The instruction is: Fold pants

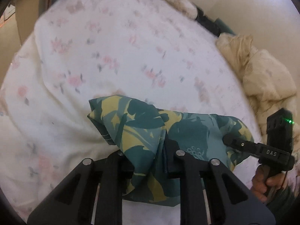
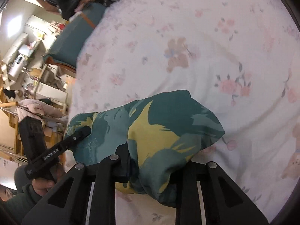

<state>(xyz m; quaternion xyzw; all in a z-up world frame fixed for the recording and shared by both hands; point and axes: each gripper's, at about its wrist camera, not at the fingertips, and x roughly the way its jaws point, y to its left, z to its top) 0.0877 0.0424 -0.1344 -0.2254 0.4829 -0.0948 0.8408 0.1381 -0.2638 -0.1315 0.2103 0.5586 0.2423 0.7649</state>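
Observation:
The pants (image 1: 142, 127) are teal with yellow and dark green patches. They hang bunched between both grippers above a white floral bedsheet (image 1: 112, 56). My left gripper (image 1: 150, 161) is shut on one end of the cloth, which drapes over its fingers. My right gripper (image 1: 230, 140) shows at the right of the left wrist view, pinching the other end. In the right wrist view the pants (image 2: 159, 135) cover my right gripper (image 2: 155, 168), which is shut on them. My left gripper (image 2: 84, 131) shows at the left there, gripping the cloth.
A crumpled cream duvet (image 1: 262, 78) lies at the bed's right edge. A teal bed end (image 2: 75, 41) and cluttered shelves (image 2: 28, 75) stand to the left. The floral sheet (image 2: 206, 56) spreads wide beyond the pants.

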